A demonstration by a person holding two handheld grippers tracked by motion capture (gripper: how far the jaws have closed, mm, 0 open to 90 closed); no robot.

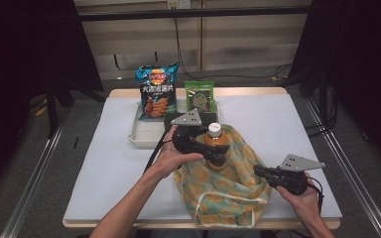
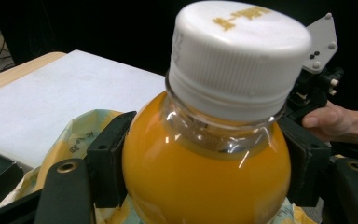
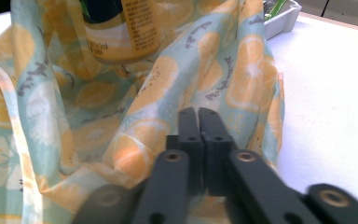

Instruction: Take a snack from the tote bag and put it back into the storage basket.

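On the white table, your left gripper clamps the orange juice bottle above the lemon-print bag; your right gripper, jaws pressed together, pinches the bag's right edge.

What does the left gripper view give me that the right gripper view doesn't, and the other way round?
Left gripper view alone: the bottle's white cap with orange print, and the left gripper with its pads pressed on the bottle's orange shoulder. Right gripper view alone: the bottle's label and the right gripper, jaws together at the edge of the lemon-print bag. Both share the bottle, the bag and the white table cover.
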